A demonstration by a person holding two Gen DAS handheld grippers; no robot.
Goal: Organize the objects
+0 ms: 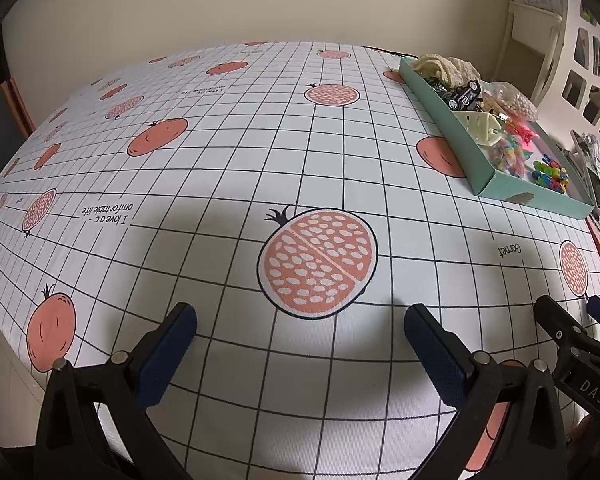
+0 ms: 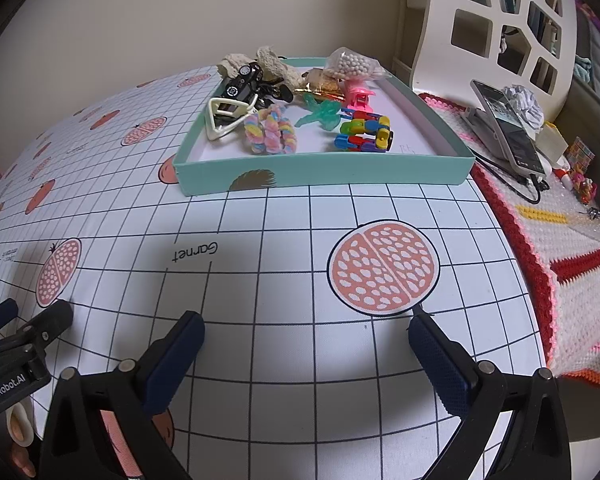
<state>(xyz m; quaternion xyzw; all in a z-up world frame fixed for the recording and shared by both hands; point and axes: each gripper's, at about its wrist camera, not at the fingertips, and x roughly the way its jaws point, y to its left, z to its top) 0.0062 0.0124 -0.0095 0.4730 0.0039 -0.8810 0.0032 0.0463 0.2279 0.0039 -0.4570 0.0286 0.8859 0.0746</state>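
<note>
A shallow teal box (image 2: 324,170) (image 1: 456,128) sits on the gridded tablecloth, filled with small items: a black toy car (image 2: 242,78), a cream plastic clip (image 2: 228,118), a pastel fuzzy scrunchie (image 2: 270,130), a multicoloured block toy (image 2: 364,132), a pink clip (image 2: 360,94), a bag of white beads (image 2: 350,65) and cream lace (image 1: 440,62). My left gripper (image 1: 300,320) stands open over the cloth, empty, far left of the box. My right gripper (image 2: 306,328) is open and empty, well short of the box's front wall.
The tablecloth (image 1: 228,168) has a pomegranate print. Right of it lies a red-and-white crocheted mat (image 2: 572,256) carrying a phone on a stand (image 2: 508,128), a cable and small trinkets. A white cut-out shelf (image 2: 500,20) stands behind. Beige wall at the back.
</note>
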